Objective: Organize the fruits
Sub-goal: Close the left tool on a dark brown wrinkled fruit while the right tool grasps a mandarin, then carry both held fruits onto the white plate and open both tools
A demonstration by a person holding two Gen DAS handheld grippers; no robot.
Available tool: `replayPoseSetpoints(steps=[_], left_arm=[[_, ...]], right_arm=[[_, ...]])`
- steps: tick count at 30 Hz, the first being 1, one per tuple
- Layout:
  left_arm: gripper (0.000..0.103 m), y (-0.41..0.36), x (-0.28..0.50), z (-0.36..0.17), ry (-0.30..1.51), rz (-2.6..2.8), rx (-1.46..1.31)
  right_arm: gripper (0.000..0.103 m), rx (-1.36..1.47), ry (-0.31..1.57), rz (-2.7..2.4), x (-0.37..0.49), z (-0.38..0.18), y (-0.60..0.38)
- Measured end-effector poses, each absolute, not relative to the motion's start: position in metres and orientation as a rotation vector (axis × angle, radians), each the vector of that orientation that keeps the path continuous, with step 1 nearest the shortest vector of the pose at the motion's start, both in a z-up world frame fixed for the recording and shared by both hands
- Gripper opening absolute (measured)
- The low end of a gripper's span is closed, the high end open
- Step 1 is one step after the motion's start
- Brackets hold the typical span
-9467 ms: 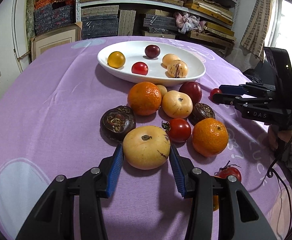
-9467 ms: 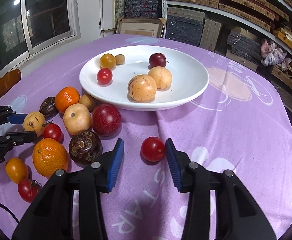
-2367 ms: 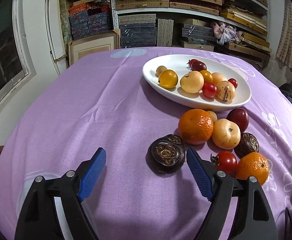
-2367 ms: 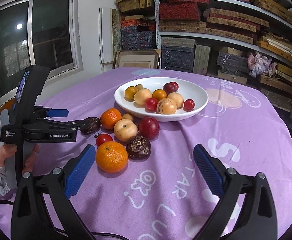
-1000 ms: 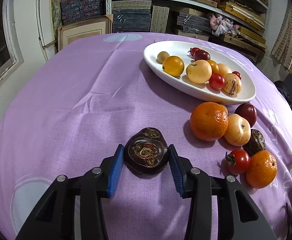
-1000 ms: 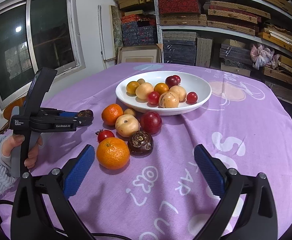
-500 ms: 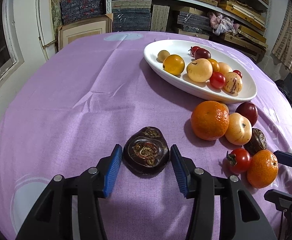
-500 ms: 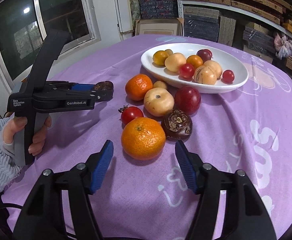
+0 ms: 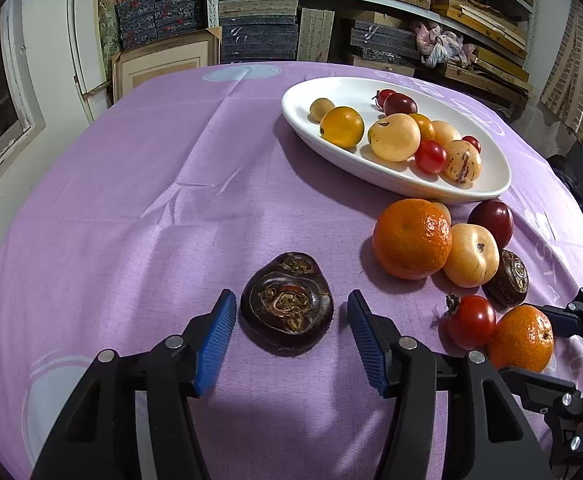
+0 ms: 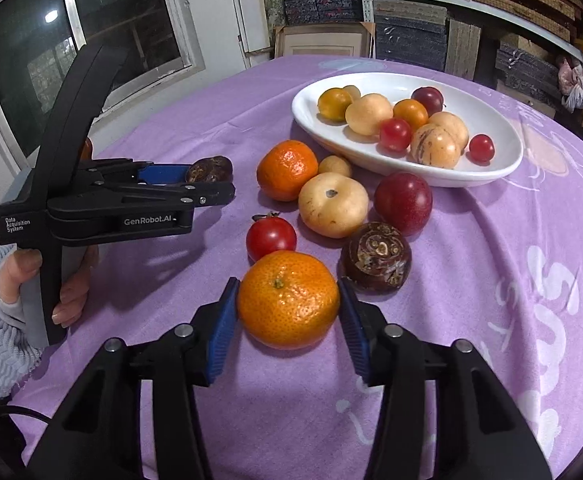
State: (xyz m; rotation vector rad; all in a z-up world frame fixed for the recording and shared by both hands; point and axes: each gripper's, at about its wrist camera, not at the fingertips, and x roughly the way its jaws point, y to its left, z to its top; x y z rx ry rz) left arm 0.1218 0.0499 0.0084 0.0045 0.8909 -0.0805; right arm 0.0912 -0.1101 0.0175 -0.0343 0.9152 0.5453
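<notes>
The left gripper (image 9: 291, 332) stands open around the dark water chestnut (image 9: 286, 304), which sits on the purple cloth (image 9: 131, 200) dead ahead between the 2 blue pads, a sliver of cloth showing on each side, slightly more on the right. The fruit lies flat with its scarred crown turned up and toward the camera; its broader axis runs across the jaw line, so the pads meet its widest flanks. The right gripper (image 10: 287, 320) brackets the near tangerine (image 10: 288, 299), stem dimple facing up; the left pad looks in contact and the right pad is at the skin or a hair off, so I judge it closing but not gripping. Being round, the tangerine has no long axis to favour. The white oval plate (image 10: 503, 168), already holding 8 or so small fruits, lies ahead and to the right of both tools, its long axis running left to right in the right wrist view. The right gripper is the nearer to it. The red tomato (image 10: 270, 237) touches the tangerine's far side and could roll on lift.
</notes>
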Motion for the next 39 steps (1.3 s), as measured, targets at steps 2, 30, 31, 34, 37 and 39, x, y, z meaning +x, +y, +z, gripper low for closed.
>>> replayPoseSetpoints(steps=[2, 30, 31, 34, 37, 39], left_arm=[[0.054, 0.052, 0.121, 0.009, 0.887, -0.078, -0.010], [0.045, 0.025, 0.160, 0.128, 0.608, -0.044, 0.068], [0.045, 0.022, 0.173, 0.132, 0.612, -0.044, 0.065], [0.045, 0.012, 0.211, 0.128, 0.645, -0.034, 0.060], [0.045, 0.004, 0.249, 0.106, 0.717, -0.035, 0.038], [0.045, -0.002, 0.268, 0.089, 0.754, -0.039, 0.030]], right_arm=[[0.048, -0.046, 0.912, 0.543, 0.090, 0.018, -0.110], [0.047, 0.036, 0.642, 0.317, 0.148, 0.136, -0.197], [0.047, 0.048, 0.633, 0.299, 0.161, 0.141, -0.202], [0.047, 0.065, 0.646, 0.249, 0.202, 0.135, -0.209], [0.047, 0.096, 0.712, 0.229, 0.239, 0.104, -0.211], [0.047, 0.130, 0.755, 0.222, 0.262, 0.080, -0.212]])
